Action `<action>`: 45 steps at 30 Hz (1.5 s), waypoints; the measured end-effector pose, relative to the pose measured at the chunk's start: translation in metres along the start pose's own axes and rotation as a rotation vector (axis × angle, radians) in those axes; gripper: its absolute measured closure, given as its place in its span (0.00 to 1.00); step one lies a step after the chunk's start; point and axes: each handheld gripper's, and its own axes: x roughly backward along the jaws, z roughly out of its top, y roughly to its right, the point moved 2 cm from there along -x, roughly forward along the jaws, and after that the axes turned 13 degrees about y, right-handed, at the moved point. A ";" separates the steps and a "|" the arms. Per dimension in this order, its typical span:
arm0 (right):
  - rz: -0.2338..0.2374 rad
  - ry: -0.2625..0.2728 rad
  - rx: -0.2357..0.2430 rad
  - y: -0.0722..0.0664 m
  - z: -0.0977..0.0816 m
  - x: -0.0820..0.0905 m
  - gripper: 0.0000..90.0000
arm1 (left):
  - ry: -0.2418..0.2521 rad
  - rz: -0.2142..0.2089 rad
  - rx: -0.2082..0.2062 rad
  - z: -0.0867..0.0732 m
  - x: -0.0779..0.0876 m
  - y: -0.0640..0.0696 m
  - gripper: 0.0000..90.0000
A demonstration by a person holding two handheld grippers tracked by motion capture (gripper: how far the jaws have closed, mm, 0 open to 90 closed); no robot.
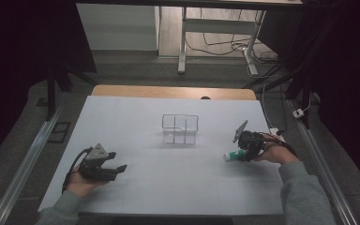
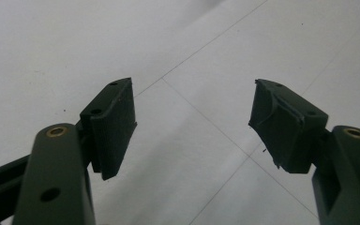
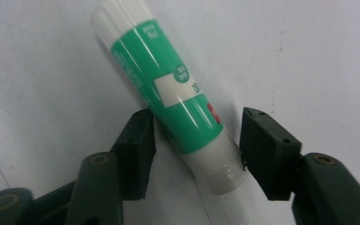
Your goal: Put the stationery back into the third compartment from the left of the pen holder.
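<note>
A glue stick [image 3: 168, 89] with a white body and green label lies on the white table at the right [image 1: 231, 156]. My right gripper [image 3: 198, 140] is open and straddles the stick's lower end, with one fingertip on each side, close to or just touching it. The stick lies slanted between the jaws and rests on the table. My left gripper [image 1: 117, 168] sits at the table's left front, held by a hand. In the left gripper view it [image 2: 194, 122] stands open with nothing between its jaws, only bare table.
A clear box [image 1: 180, 129] with dividers stands in the middle of the white table [image 1: 136, 117]. Metal rails run along both sides. Desk legs and cables are on the floor beyond the far edge.
</note>
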 end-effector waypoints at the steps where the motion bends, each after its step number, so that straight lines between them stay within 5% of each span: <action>1: 0.000 0.000 0.000 0.000 0.000 0.000 0.56 | -0.001 0.001 0.001 0.000 0.000 0.000 0.34; 4: 0.001 0.013 0.037 -0.002 0.001 0.001 0.71 | 0.000 -0.004 0.006 0.000 0.000 0.000 0.34; 8: -0.002 0.009 0.073 -0.006 0.002 0.002 0.71 | 0.007 -0.006 0.007 0.000 0.001 0.001 0.34; 10: -0.006 0.056 0.075 -0.009 0.005 0.009 0.72 | 0.009 -0.006 0.008 0.001 0.001 0.000 0.34; 19: -0.054 0.282 -0.046 -0.024 0.023 0.036 0.72 | 0.016 -0.007 0.003 0.004 -0.002 0.000 0.34; 22: -0.055 0.303 -0.055 -0.028 0.024 0.037 0.72 | 0.019 -0.009 -0.002 0.005 -0.003 0.000 0.34; 32: -0.061 0.430 -0.227 -0.042 0.030 0.034 0.71 | 0.032 -0.004 -0.009 0.006 0.000 0.002 0.34; 38: -0.115 0.461 -0.274 -0.063 0.044 0.038 0.72 | 0.035 0.004 -0.022 0.006 0.001 0.004 0.35; 45: -0.102 0.515 -0.279 -0.086 0.057 0.040 0.71 | 0.033 0.004 -0.027 0.006 0.000 0.005 0.35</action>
